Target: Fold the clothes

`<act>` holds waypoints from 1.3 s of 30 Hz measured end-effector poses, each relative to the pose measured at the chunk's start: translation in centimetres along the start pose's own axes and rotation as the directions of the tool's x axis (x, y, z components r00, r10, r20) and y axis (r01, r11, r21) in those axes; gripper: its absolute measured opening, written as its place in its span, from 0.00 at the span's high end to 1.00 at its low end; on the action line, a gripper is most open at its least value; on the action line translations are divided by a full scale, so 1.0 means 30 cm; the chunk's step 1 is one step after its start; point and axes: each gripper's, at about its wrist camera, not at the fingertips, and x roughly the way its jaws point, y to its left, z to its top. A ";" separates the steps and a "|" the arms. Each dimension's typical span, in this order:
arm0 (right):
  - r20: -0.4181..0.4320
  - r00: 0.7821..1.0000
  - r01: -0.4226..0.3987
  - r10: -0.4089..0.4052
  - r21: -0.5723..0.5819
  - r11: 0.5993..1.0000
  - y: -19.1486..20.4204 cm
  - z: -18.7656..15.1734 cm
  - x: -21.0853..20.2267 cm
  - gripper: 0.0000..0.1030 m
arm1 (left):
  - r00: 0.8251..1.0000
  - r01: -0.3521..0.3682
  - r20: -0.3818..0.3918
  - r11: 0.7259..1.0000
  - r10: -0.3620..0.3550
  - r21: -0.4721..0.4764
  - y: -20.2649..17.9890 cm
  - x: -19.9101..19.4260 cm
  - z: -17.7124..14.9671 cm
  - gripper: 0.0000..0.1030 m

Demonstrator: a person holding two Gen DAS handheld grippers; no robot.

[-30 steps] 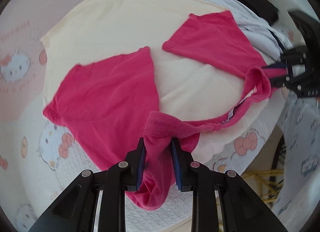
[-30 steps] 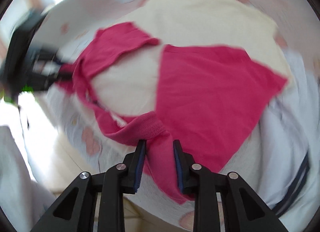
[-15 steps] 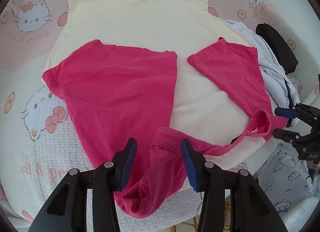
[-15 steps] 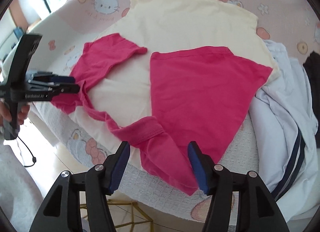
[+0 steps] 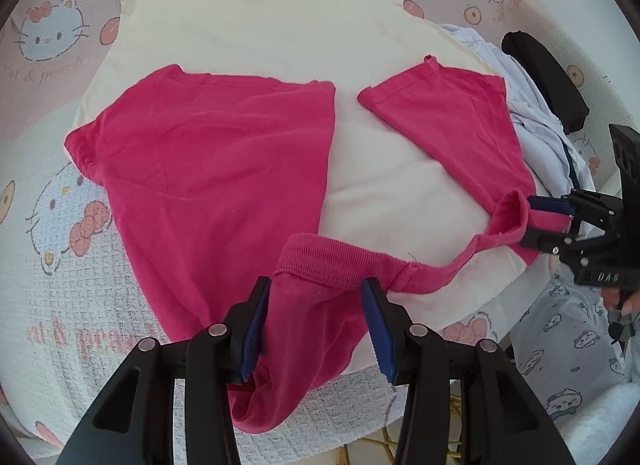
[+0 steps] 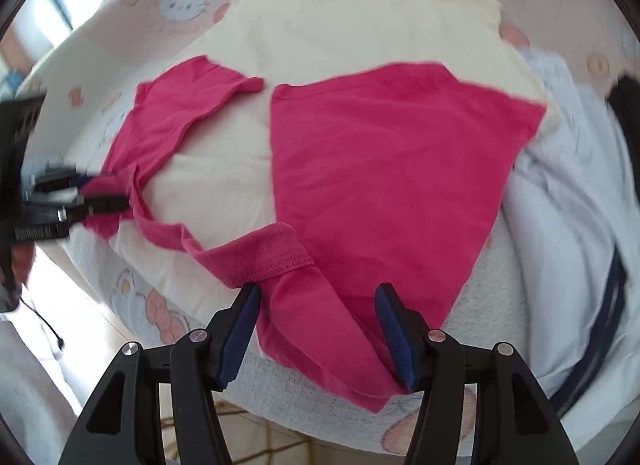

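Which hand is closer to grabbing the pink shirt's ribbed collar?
Probably left. The collar lies squarely between the tips of the left gripper, whose jaws have just opened, shirt between them. The right gripper, its jaws just closing a little, also straddles shirt, but the collar sits off to one side.

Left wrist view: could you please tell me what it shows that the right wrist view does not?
Only the left wrist view: the right gripper from the side, fingers just closing slightly, the pink shirt between them. Only the right wrist view: the left gripper from the side, fingers just opened, shirt between them; a black cable. Both: the shirt spread on the cream garment, beside a white garment.
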 end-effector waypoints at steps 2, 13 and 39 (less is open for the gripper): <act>0.001 0.999 -0.046 0.046 0.052 0.998 -0.025 0.000 0.005 0.66 | 1.000 0.002 -0.015 1.000 -0.002 -0.016 0.009 0.016 -0.003 0.59; 0.069 0.993 -0.108 0.097 0.173 0.979 -0.085 0.010 -0.027 0.90 | 0.986 0.106 0.137 0.988 -0.090 -0.113 0.065 -0.083 0.002 0.89; 0.180 0.984 0.007 -0.004 -0.017 1.000 -0.032 0.032 -0.197 0.41 | 0.988 -0.055 0.126 0.973 0.085 -0.225 0.162 -0.189 0.046 0.38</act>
